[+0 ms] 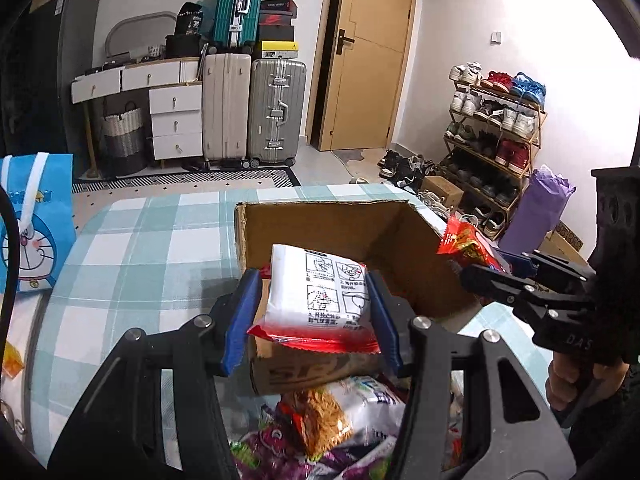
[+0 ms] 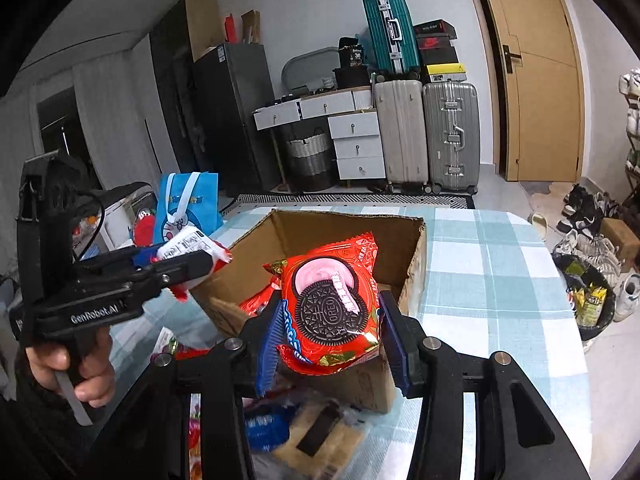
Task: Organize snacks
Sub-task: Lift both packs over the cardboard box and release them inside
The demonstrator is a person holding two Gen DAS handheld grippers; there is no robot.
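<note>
My left gripper (image 1: 312, 316) is shut on a white snack packet with a red edge (image 1: 320, 292), held just above the near rim of an open cardboard box (image 1: 320, 220). The right gripper (image 2: 332, 328) is shut on a red Oreo packet (image 2: 336, 300), also over the box's near wall (image 2: 372, 392). Red packets (image 2: 256, 300) lie inside the box. In the left wrist view the right gripper (image 1: 480, 268) reaches in from the right with the red packet (image 1: 464, 242). The left gripper (image 2: 192, 264) with its white packet (image 2: 188, 246) appears at the left of the right wrist view.
Loose snack packets (image 1: 340, 420) are piled on the checked tablecloth (image 1: 132, 248) below the grippers, more of them (image 2: 312, 432) by the box. A blue cartoon bag (image 1: 32, 220) stands at the left. Suitcases (image 1: 276, 112), drawers and a shoe rack (image 1: 496, 132) line the room behind.
</note>
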